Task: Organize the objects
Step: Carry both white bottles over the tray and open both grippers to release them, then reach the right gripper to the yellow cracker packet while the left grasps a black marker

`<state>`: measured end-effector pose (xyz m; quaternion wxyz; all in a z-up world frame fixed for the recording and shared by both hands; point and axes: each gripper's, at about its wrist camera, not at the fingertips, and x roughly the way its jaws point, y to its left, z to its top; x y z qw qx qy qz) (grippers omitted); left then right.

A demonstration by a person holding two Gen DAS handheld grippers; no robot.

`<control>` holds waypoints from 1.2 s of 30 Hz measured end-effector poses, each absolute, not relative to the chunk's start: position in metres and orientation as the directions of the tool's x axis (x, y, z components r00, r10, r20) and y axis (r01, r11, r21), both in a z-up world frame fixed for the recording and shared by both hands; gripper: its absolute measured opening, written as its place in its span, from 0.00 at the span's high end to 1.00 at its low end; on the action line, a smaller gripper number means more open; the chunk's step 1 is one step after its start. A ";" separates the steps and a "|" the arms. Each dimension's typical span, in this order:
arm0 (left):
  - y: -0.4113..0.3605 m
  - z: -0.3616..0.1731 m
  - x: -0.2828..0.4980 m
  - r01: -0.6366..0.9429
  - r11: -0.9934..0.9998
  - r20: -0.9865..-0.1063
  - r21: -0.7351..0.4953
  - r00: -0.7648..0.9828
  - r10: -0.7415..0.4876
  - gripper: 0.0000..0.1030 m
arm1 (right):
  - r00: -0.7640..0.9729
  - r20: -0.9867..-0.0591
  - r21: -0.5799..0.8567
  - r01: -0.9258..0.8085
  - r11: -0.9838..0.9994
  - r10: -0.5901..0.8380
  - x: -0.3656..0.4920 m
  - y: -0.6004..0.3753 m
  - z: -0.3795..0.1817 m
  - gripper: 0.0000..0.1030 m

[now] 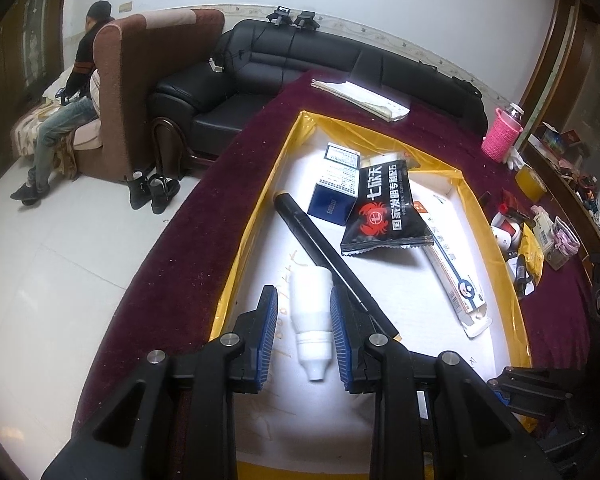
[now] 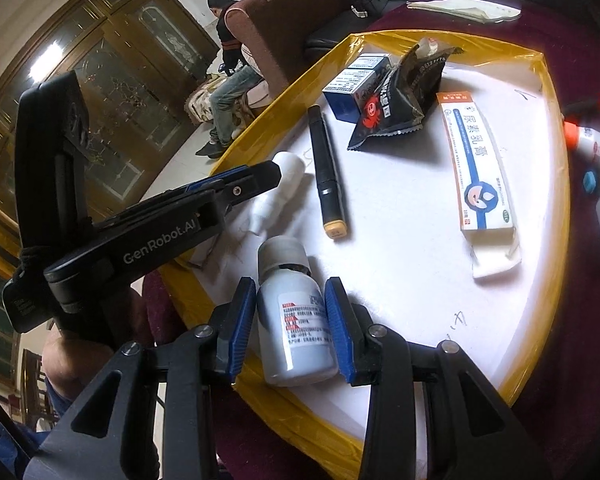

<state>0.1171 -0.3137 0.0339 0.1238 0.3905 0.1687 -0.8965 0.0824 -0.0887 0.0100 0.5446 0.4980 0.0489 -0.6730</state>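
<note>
With marker [image 1: 324, 258], carton [image 2: 476, 168] and sachet [image 1: 384, 212] already in the tray [image 1: 260, 200] ahead, the left gripper [image 1: 304, 334] pinches a white dropper bottle [image 1: 312, 320], the right gripper [image 2: 290, 330] a labelled bottle [image 2: 292, 320], neither released.

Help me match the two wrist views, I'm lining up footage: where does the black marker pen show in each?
Left wrist: the black marker pen runs diagonally across the tray's middle, its lower end beside the left gripper.
Right wrist: the black marker pen lies near upright, left of centre, tan end nearest.
Shared landmark: the black crab-print packet, just right of the pen's far end.
</note>
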 end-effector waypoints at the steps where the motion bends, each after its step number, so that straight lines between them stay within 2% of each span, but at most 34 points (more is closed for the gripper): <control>1: -0.314 0.036 0.118 0.355 -0.912 -0.739 -0.207 -0.667 -0.092 0.77 | 0.094 -0.719 0.483 0.780 -0.398 -0.689 0.083 -0.088 0.010 0.66; 8: -0.311 0.045 0.120 0.356 -0.913 -0.729 -0.197 -0.676 -0.106 0.77 | 0.155 -0.649 0.564 0.755 -0.335 -0.745 0.080 -0.080 0.020 0.66; 24: -0.261 0.066 0.105 0.274 -0.952 -0.731 -0.134 -0.677 -0.091 0.77 | 0.026 -0.569 0.604 0.692 -0.396 -0.822 0.030 -0.020 0.050 0.66; 28: -0.231 0.074 0.087 0.177 -0.974 -0.743 -0.143 -0.670 -0.013 0.77 | -0.102 -0.578 0.576 0.652 -0.493 -0.810 -0.002 0.017 0.066 0.65; 32: -0.194 0.076 0.055 0.020 -0.981 -0.771 -0.191 -0.622 0.138 0.77 | -0.192 -0.597 0.582 0.564 -0.585 -0.779 -0.037 0.057 0.068 0.64; 36: -0.156 0.072 0.017 -0.077 -0.982 -0.813 -0.174 -0.552 0.188 0.77 | -0.286 -0.593 0.579 0.497 -0.646 -0.752 -0.065 0.095 0.062 0.64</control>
